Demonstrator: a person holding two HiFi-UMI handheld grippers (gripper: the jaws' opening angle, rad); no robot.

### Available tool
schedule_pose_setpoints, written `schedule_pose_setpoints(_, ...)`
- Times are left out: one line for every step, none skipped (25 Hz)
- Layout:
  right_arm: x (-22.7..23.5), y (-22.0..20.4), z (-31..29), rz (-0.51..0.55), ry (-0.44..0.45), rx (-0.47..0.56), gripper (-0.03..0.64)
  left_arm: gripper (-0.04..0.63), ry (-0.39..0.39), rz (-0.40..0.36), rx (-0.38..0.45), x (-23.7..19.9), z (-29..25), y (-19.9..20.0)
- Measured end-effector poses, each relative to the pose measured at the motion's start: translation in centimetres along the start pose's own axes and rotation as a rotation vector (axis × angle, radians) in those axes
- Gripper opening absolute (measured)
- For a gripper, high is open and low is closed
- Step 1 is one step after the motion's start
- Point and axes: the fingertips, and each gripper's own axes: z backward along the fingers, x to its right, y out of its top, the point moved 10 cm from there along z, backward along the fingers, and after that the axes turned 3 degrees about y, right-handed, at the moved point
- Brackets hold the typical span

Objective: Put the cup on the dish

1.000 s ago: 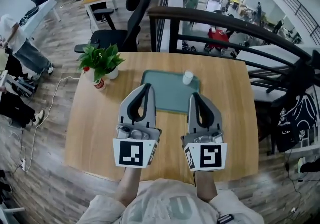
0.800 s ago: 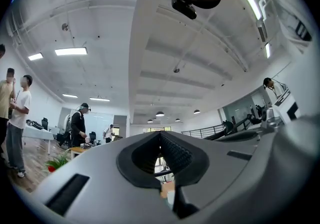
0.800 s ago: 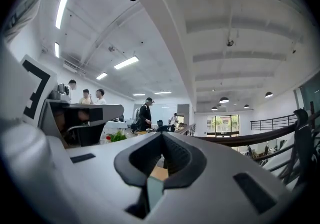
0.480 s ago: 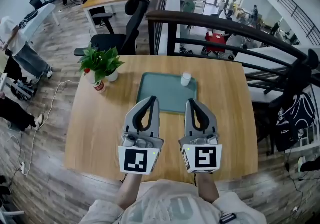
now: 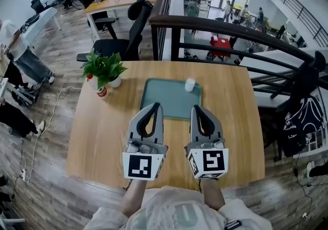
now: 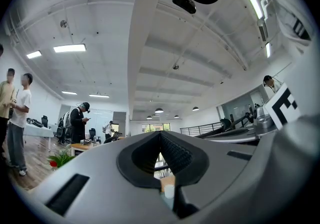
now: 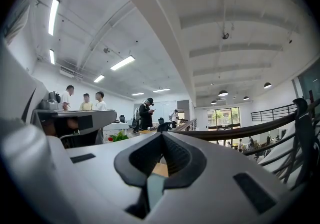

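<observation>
A small white cup stands upright on the green dish, near its far right corner. My left gripper and right gripper hover side by side over the dish's near edge, both shut and holding nothing. Their tips point away from me, well short of the cup. In the left gripper view the shut jaws leave a small opening through which the cup shows. The right gripper view shows its shut jaws, with a strip of the dish below them.
A potted plant and a small red-and-white bottle stand at the wooden table's far left corner. A black railing runs behind the table, and office chairs stand beyond it. Several people stand at the left.
Both grippers have drawn back a little toward me, from over the dish's middle to its near edge, staying shut. The cup has not moved.
</observation>
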Motion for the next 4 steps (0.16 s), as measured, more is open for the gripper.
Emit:
schedule_pose_setpoints(0.08, -0.05, -0.01, -0.004, -0.004, -0.002, 0.018, 0.009, 0.004, 0.006, 0.011, -0.03, 0.03, -0.02)
schedule_pose_setpoints(0.17, -0.09, -0.03, -0.007, -0.007, -0.003, 0.019, 0.009, 0.006, 0.009, 0.027, -0.07, 0.06, -0.04)
schedule_pose_setpoints(0.26, -0.13, -0.05, -0.011, -0.009, -0.003, 0.018, 0.011, 0.009, 0.011, 0.045, -0.12, 0.09, -0.06)
schedule_pose_setpoints(0.36, -0.17, -0.08, -0.014, -0.01, -0.002, 0.019, 0.011, 0.011, 0.013, 0.064, -0.18, 0.12, -0.07)
